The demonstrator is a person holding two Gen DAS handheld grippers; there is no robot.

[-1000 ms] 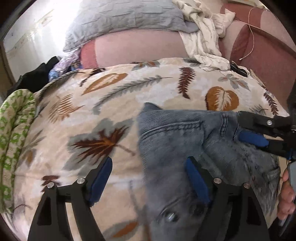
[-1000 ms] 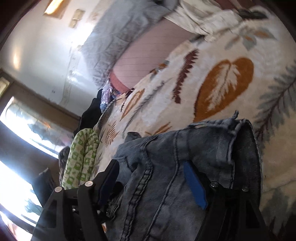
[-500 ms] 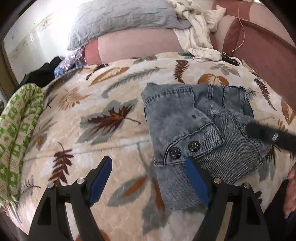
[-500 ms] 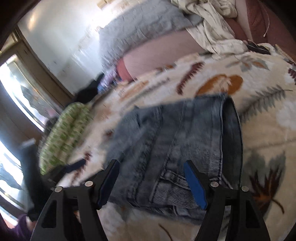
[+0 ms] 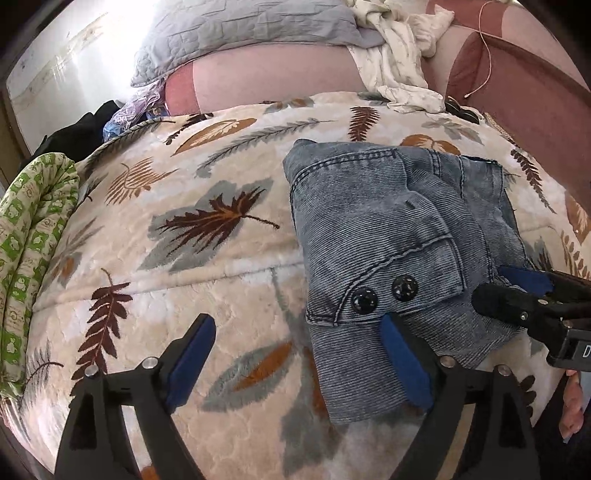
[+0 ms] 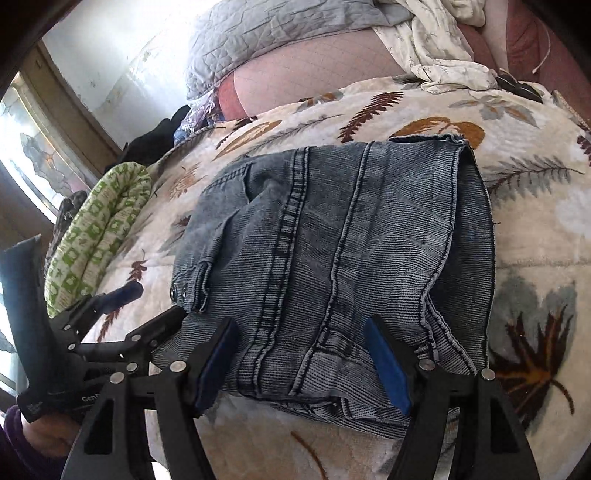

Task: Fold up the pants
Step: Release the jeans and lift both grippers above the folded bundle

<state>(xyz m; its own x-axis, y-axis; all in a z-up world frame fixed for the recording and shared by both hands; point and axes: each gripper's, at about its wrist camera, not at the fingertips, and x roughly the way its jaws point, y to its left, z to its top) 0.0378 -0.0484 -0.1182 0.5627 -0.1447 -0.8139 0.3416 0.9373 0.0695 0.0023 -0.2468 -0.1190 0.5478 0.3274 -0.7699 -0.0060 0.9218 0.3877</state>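
The grey-blue denim pants (image 5: 388, 229) lie folded in a compact rectangle on the leaf-patterned blanket (image 5: 221, 221), a two-button pocket flap facing up. My left gripper (image 5: 299, 365) hovers at their near left corner with its jaws opening. Its right finger is over the near edge, and mostly blanket shows between the pads. In the right wrist view the pants (image 6: 332, 240) fill the middle. My right gripper (image 6: 301, 369) stands open above their near edge, and the pads do not press the cloth. Each gripper shows in the other's view: the right gripper (image 5: 524, 295) and the left gripper (image 6: 110, 314).
A rolled green-and-white cloth (image 5: 33, 240) lies along the blanket's left edge. A grey pillow (image 5: 240, 33) and a crumpled white garment (image 5: 399, 62) sit at the head of the bed, against a red-brown headboard (image 5: 517, 92). A person's hand (image 5: 572, 413) holds the right gripper.
Both grippers have drawn back from the pants, which now lie folded on the blanket. The right gripper has rolled towards level. The left jaws stand a little wider.
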